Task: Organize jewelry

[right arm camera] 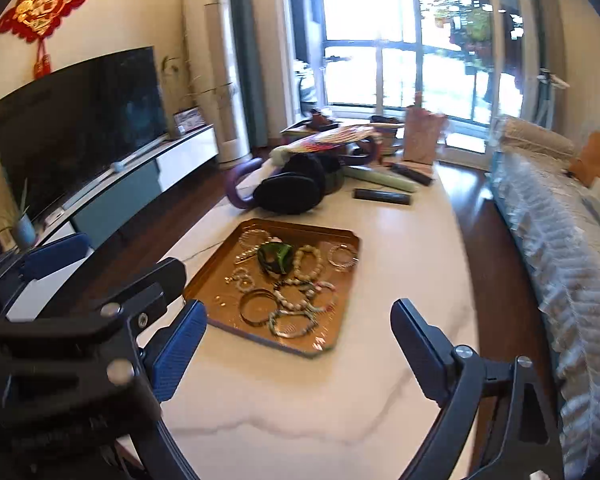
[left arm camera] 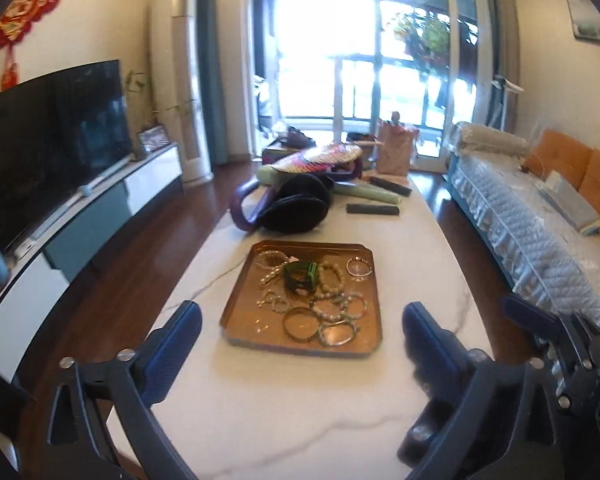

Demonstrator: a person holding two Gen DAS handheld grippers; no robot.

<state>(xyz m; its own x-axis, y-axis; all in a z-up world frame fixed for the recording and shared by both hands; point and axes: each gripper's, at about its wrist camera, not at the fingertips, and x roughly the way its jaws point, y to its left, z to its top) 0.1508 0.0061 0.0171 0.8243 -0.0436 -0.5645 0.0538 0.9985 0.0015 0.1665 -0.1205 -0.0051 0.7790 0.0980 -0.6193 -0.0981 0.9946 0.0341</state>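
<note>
Left wrist view: the left claw [left arm camera: 300,340] is hanging above the counter [left arm camera: 260,420], fingers spread wide with nothing between them.
Right wrist view: the right claw [right arm camera: 300,340] is likewise standing wide apart and empty, hovering over the same counter.
Jewelry tray: the copper tray [left arm camera: 236,316] is lying ahead of and below both claws, close in front of the fingertips, not touched by either.
Bearing: from the left claw the tray is sitting almost dead ahead; from the right claw it is lying ahead and slightly left.
Nearer hand: judging by that, either can reach it; I cannot tell which is closer.
Contents: bangles [left arm camera: 300,322], bead bracelets [left arm camera: 332,280] and a green band [left arm camera: 300,278] are lying tangled together, rings flat.
Beyond: black earmuffs [left arm camera: 296,208] and a dark remote [left arm camera: 372,210] are sitting farther ahead, well apart from the tray.
Obstruction: nothing is standing between claws and tray; overlapping pieces may be dragging neighbours when lifted.
</note>
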